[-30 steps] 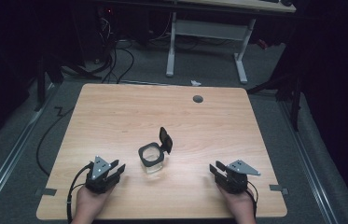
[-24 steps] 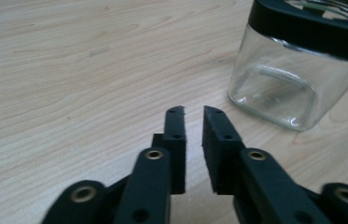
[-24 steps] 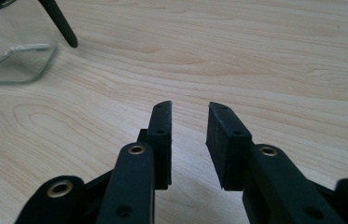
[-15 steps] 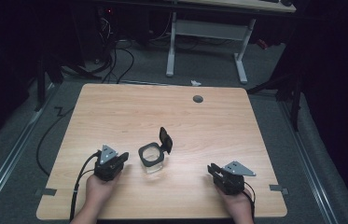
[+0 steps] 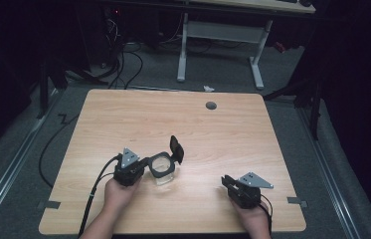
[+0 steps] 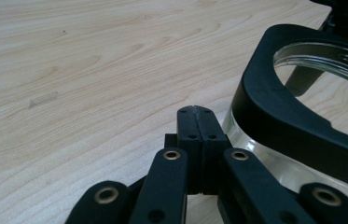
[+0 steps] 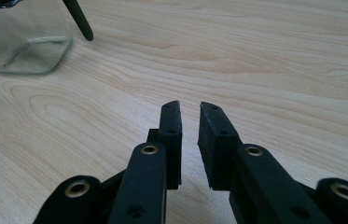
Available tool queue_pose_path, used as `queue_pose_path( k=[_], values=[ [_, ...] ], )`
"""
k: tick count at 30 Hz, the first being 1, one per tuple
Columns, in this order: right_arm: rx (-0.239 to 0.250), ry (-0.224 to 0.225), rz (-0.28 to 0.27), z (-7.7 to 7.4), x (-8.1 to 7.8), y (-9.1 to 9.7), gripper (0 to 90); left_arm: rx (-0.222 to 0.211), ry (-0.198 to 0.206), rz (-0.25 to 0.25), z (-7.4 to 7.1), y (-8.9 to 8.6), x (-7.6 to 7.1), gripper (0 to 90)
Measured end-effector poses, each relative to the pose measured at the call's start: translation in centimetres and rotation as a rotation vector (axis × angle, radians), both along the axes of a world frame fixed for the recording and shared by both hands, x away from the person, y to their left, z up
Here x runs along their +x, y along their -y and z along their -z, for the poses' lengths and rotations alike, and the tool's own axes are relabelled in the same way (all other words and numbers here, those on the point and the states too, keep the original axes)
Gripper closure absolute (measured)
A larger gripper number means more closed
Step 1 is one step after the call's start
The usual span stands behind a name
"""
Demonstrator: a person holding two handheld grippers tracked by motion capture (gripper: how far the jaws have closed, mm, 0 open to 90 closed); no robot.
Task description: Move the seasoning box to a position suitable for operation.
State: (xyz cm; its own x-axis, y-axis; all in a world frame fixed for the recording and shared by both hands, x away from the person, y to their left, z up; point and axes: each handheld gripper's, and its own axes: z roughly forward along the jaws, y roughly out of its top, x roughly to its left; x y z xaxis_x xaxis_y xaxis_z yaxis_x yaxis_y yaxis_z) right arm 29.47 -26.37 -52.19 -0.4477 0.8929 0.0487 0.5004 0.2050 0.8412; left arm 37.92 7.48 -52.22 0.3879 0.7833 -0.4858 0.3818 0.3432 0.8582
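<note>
- Jar (image 5: 162, 169) of clear glass sits on the tabletop (image 5: 232, 134), a little left of centre in the lower half of the high view; we see a black collar around its mouth.
- A black lid (image 5: 176, 149) stands up open at the upper right of the jar's mouth, hinged to the collar.
- Our left tongs (image 5: 143, 166) lie just left of the jar in the high view, their tip right at the collar; we cannot tell from there whether they touch it.
- In the left gripper view the left tongs (image 6: 195, 114) are closed, the two jaws pressed flat together with nothing between them, and they sit just beside the glass wall under the collar, which takes up the right side of the frame.
- Our right tongs (image 5: 226, 181) rest in the lower right of the high view, well apart from the jar, pointing toward it.
- In the right gripper view the right tongs (image 7: 189, 112) are slightly open, a narrow gap showing between the jaws and bare wood under them.
- The jar's square glass base (image 7: 35, 55) shows in the upper left of the right gripper view, with the dark edge of the lid beside it.
- A small grey round plug (image 5: 211, 105) sits in the tabletop near its far edge, in the upper middle of the high view.
</note>
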Motion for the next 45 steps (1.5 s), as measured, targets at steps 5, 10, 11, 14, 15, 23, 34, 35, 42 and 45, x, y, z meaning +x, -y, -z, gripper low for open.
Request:
queue_pose_path(
  k=[5, 10, 11, 14, 15, 23, 34, 35, 42, 45],
  values=[
    [-0.003, -0.002, -0.007, 0.1, 0.0, -0.2, 79.7, 0.006, 0.002, 0.003, 0.1, 0.0, -0.4, 90.0],
    [-0.005, -0.003, -0.006, 0.1, 0.0, -0.2, 79.7, 0.009, 0.002, 0.018, 0.1, 0.2, -0.9, 90.0],
    [-0.006, -0.004, -0.007, 0.1, 0.1, -0.2, 79.7, 0.007, 0.001, 0.019, 0.1, 0.3, -1.0, 90.0],
    [-0.006, -0.005, -0.008, 0.1, 0.0, -0.2, 79.7, 0.004, 0.001, 0.027, 0.1, 0.5, -1.3, 90.0],
    [-0.006, -0.005, -0.008, 0.1, 0.0, -0.2, 79.7, 0.008, 0.002, 0.031, 0.1, 0.5, -1.4, 90.0],
    [-0.005, -0.006, -0.009, 0.2, 0.0, -0.3, 79.7, 0.001, -0.002, 0.059, 0.1, 1.2, -2.8, 90.0],
    [-0.013, -0.01, -0.022, 0.3, 0.0, -0.7, 81.5, 0.008, 0.002, 0.082, 0.2, 2.1, -4.8, 90.0],
    [-0.01, -0.009, -0.023, 0.3, 0.0, -0.7, 81.6, 0.007, 0.002, 0.082, 0.2, 2.2, -5.0, 90.0],
    [-0.012, -0.007, -0.024, 0.2, 0.0, -0.8, 81.6, 0.012, -0.001, 0.094, 0.5, 2.4, -6.1, 90.0],
    [-0.011, -0.008, -0.024, 0.2, 0.0, -0.8, 81.6, 0.012, -0.002, 0.097, 0.6, 2.4, -6.4, 90.0]
  ],
)
